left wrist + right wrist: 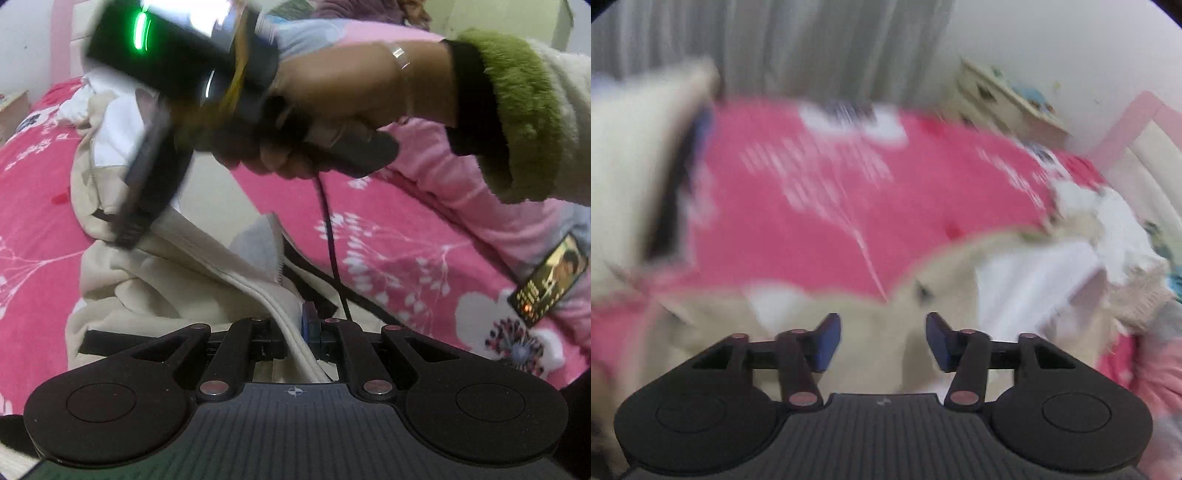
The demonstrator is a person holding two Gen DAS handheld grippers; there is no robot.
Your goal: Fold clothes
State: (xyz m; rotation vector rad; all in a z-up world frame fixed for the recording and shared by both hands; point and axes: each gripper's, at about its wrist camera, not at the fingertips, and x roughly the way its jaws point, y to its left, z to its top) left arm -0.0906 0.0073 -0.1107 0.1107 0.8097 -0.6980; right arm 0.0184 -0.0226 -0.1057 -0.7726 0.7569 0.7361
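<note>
In the left wrist view the left gripper (299,341) is clamped on the zipper edge of the cream jacket (155,280) lying on the pink bed (388,236), while in the blurred right wrist view the right gripper (882,341) hangs apart above that jacket (871,332), so a hasty grab may miss the fabric.

A cream zip-up jacket (155,280) with a white lining, black trim bands and a zipper along its front lies rumpled and partly opened across a pink floral bedspread (388,229). One piped front edge runs down the middle of the left wrist view, with the zipper teeth beside it and the white lining showing further up. In the blurred right wrist view the same cream cloth (871,332) spreads low across the bedspread, its white lining exposed to the right.
</note>
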